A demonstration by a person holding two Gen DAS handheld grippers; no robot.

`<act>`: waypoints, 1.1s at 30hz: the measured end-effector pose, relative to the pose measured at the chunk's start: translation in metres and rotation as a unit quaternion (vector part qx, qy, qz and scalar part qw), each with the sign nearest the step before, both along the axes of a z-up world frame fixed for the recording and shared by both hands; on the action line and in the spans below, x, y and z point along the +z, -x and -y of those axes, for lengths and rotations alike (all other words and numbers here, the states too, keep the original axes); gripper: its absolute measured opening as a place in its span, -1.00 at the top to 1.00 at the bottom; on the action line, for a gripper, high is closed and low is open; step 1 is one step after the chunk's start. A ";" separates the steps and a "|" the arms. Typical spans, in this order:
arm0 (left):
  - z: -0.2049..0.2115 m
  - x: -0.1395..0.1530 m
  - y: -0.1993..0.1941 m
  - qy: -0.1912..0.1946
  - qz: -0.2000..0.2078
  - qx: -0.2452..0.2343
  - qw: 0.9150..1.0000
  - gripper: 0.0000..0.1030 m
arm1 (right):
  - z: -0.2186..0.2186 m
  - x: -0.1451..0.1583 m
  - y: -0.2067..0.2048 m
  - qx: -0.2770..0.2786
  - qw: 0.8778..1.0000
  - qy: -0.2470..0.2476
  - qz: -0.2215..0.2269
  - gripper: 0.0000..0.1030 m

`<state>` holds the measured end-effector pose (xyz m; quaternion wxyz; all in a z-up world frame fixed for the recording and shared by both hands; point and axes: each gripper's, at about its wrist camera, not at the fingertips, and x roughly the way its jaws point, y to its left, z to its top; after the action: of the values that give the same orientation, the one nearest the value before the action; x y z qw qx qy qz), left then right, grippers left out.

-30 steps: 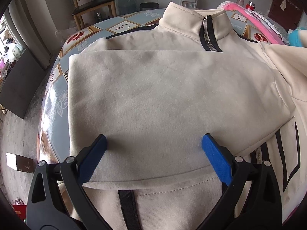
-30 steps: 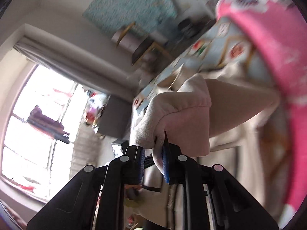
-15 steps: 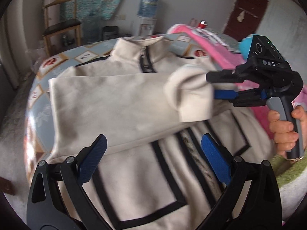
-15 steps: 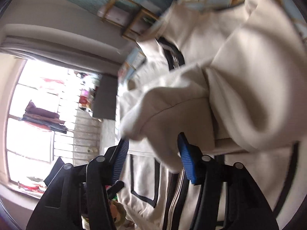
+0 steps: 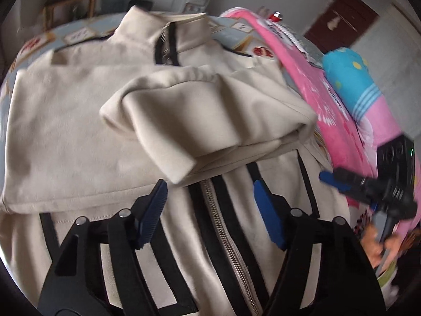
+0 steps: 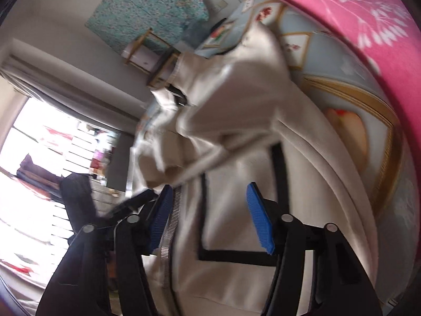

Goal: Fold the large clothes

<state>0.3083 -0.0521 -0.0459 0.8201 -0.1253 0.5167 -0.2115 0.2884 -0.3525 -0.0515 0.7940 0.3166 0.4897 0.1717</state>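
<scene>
A: Blue pads nearest the lens, spread wide on both tools. The left gripper (image 5: pixel 210 210) hangs with nothing between its fingers, right above the zipper (image 5: pixel 223 237) of the cream jacket (image 5: pixel 65 137).

B: And the right gripper (image 6: pixel 208 218)?

A: Spread too, empty, over the jacket's front where a black-outlined pocket (image 6: pixel 236 210) shows. In the left view it sits off to the side, near the pink blanket (image 5: pixel 339 121).

B: Where does the jacket lie?

A: Flat, front up, on a surface with a patterned blue cover (image 6: pixel 315 52); I can't tell whether that's a desk or a bed. Further out, one sleeve lies flat across the chest, and the other sleeve (image 5: pixel 205 115) is heaped on top of it, cuff bunched. Beyond that the collar (image 5: pixel 168 29) points away from us, with a wooden chair (image 5: pixel 71 2) behind, blurred.

B: So what might go wrong?

A: That upper sleeve looks loose and lumpy. If the hem gets lifted and folded up over it as it is, I'd expect the lump to be trapped and the bundle to come out uneven. It might also slide off toward the blanket side if the body is tugged. And a gripper closing near the middle could catch the zipper instead of clean cloth.
</scene>
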 end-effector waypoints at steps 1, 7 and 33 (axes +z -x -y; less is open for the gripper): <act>-0.003 -0.002 -0.002 0.005 -0.006 0.008 1.000 -0.19 | -0.001 -0.003 0.001 0.000 1.000 0.005 -0.002 -0.07; -0.022 -0.010 -0.021 0.066 -0.030 0.065 0.995 0.21 | -0.002 -0.021 0.006 -0.002 1.000 0.015 -0.010 -0.04; -0.203 -0.004 -0.003 0.154 -0.085 0.190 0.966 0.32 | 0.005 -0.028 0.005 -0.005 1.000 -0.016 -0.015 0.26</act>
<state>0.3117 0.1509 -0.0497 0.7690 -0.3635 0.5126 -0.1170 0.2833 -0.3573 -0.0795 0.7825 0.3339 0.4970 0.1711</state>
